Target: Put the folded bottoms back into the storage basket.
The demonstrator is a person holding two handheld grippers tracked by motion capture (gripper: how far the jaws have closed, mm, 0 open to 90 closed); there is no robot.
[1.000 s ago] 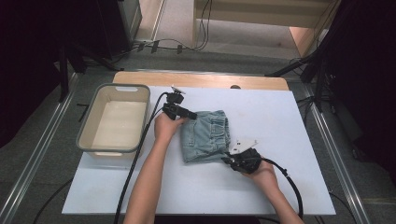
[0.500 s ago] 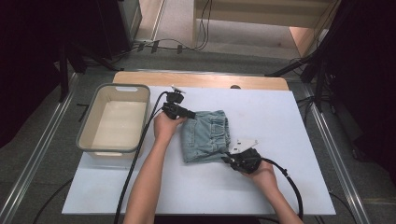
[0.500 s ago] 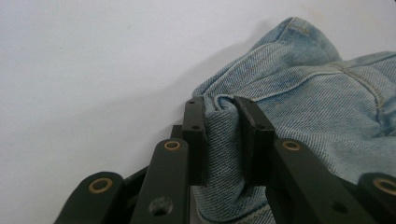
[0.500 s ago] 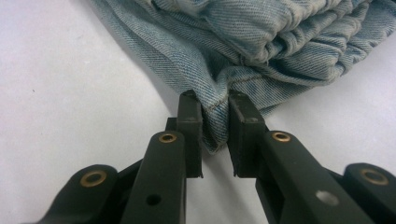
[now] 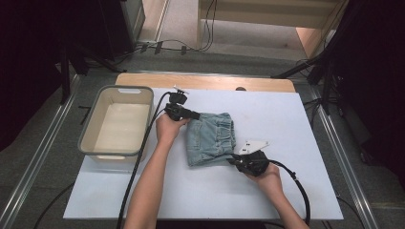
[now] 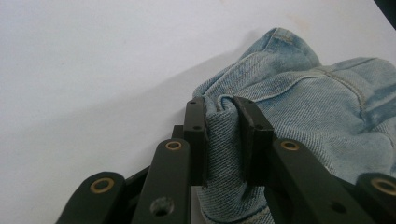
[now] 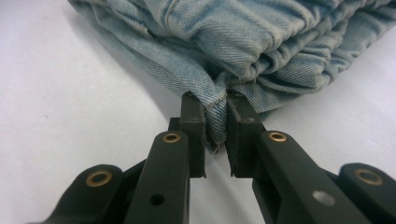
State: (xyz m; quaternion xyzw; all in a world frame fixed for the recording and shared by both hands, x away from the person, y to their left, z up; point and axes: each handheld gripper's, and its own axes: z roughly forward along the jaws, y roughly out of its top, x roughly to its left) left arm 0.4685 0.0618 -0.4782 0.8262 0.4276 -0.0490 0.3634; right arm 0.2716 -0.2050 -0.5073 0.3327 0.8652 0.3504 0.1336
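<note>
Folded jeans (image 5: 211,138) pinched by both tongs, L (image 5: 193,115) far corner, R (image 5: 235,161) near corner, forearms low.

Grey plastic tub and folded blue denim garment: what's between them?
In the high view, the left gripper and its hand, between grey plastic tub and folded blue denim garment.

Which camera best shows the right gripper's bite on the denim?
The right gripper view: the right gripper is shut on the denim's hem. The high view shows it at the near right corner; the left gripper view shows another fold.
</note>
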